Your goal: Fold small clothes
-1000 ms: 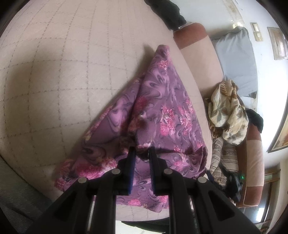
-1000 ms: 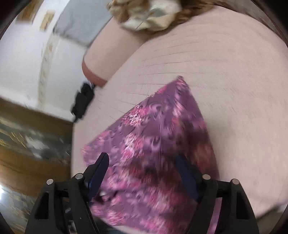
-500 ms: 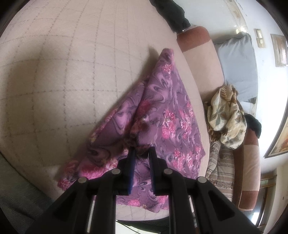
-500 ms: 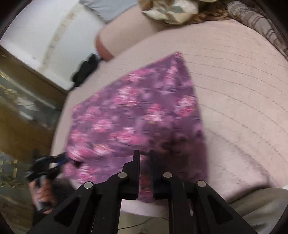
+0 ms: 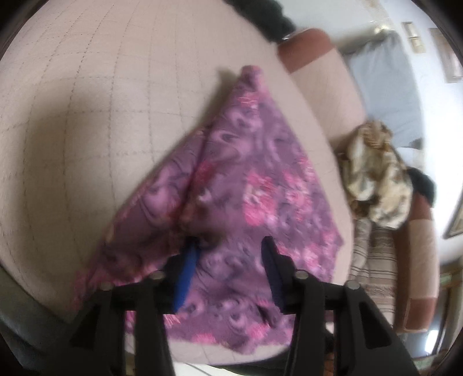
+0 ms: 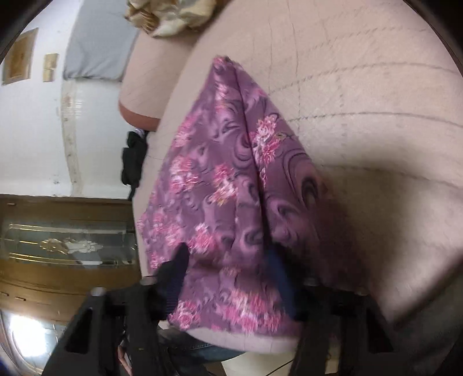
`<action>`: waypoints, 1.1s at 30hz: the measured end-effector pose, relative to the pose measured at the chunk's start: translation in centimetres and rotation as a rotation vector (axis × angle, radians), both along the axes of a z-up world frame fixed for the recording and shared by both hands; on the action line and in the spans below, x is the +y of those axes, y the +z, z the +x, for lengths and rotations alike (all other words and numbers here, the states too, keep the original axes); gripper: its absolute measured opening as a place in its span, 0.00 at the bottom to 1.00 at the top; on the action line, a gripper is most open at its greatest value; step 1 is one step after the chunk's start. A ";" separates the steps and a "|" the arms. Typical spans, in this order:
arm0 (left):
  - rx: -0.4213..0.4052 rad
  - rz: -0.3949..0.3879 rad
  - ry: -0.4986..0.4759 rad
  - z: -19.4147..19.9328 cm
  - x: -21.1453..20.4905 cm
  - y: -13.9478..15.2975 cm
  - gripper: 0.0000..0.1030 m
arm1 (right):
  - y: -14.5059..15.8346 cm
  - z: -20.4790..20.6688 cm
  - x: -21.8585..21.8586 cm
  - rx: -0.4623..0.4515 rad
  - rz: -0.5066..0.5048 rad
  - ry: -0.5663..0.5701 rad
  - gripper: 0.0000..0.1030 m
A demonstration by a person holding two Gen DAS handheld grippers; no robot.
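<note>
Left gripper [image 5: 230, 250] with its 2 blue-padded fingers spread wide, holding nothing, poised just above the near part of the purple floral garment [image 5: 254, 196]; the left finger [image 5: 186, 274] tip sits at a bunched ridge of the fabric, the right finger [image 5: 273, 272] over the flatter printed area. Whether either pad touches the cloth cannot be told through the motion blur. Right gripper [image 6: 228, 260] likewise spread wide and holding nothing, its fingers straddling the near end of the same garment [image 6: 228, 185], with a raised fold running lengthwise between them. Purple floral garment lying on the beige quilted cushion [image 5: 86, 115], folded into a roughly triangular shape that narrows to a point at the far end and widens toward the front edge of the cushion, where its hem hangs slightly over. In the right wrist view, the same cushion [image 6: 361, 101] extends to the right of the garment. Beyond the cushion in the left wrist view: a cream patterned cloth [image 5: 379, 179] heaped on the sofa arm, a grey pillow [image 5: 385, 86] against the wall, and a dark garment [image 5: 266, 17] at the far edge. Right wrist view, left side: a glass-fronted wooden cabinet [image 6: 66, 245].
</note>
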State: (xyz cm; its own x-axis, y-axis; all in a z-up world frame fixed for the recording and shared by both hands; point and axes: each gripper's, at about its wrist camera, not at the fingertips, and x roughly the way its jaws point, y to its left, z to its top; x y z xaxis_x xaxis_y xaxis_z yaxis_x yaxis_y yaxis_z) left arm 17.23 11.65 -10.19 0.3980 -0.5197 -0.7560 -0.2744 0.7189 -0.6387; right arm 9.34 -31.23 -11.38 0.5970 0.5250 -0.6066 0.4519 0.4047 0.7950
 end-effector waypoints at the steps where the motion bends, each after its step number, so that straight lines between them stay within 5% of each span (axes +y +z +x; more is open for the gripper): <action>1: 0.011 0.000 0.010 0.2 0.2 -0.1 0.07 | 0.0 0.1 -0.1 -0.001 -0.011 0.000 0.13; 7: -0.177 -0.120 0.031 -3.2 3.4 4.0 0.05 | 5.7 -2.9 -0.7 -0.169 -0.157 0.023 0.09; 11: -0.101 -0.006 0.035 -2.4 3.5 0.8 0.05 | 4.3 -2.5 1.0 -0.070 -0.281 0.114 0.09; 12: -0.042 -0.049 0.063 -2.0 3.7 -0.5 0.05 | 4.4 -2.0 1.5 -0.051 -0.322 0.134 0.09; 14: -0.099 -0.106 0.093 -2.3 4.1 0.4 0.05 | 5.4 -1.9 1.9 -0.078 -0.364 0.140 0.09; 17: -0.205 -0.052 0.064 -2.4 3.8 3.1 0.05 | 5.6 -2.2 2.3 -0.089 -0.390 0.153 0.09; 21: -0.060 0.036 0.043 -1.8 3.2 -0.1 0.06 | 3.5 -1.4 2.4 0.018 -0.384 0.188 0.11; 23: -0.053 0.006 0.051 -2.5 3.6 -0.4 0.07 | 3.8 -1.5 2.4 0.011 -0.395 0.171 0.17; 27: -0.102 0.087 0.067 -3.5 3.4 1.1 0.22 | 3.9 -2.1 1.7 0.009 -0.378 0.140 0.22; 31: -0.114 0.075 0.061 -3.8 3.3 1.5 0.25 | 4.4 -2.5 1.8 -0.033 -0.352 0.140 0.24; 33: -0.147 0.059 0.061 -4.2 3.5 2.1 0.48 | 4.5 -2.8 1.8 -0.057 -0.321 0.130 0.35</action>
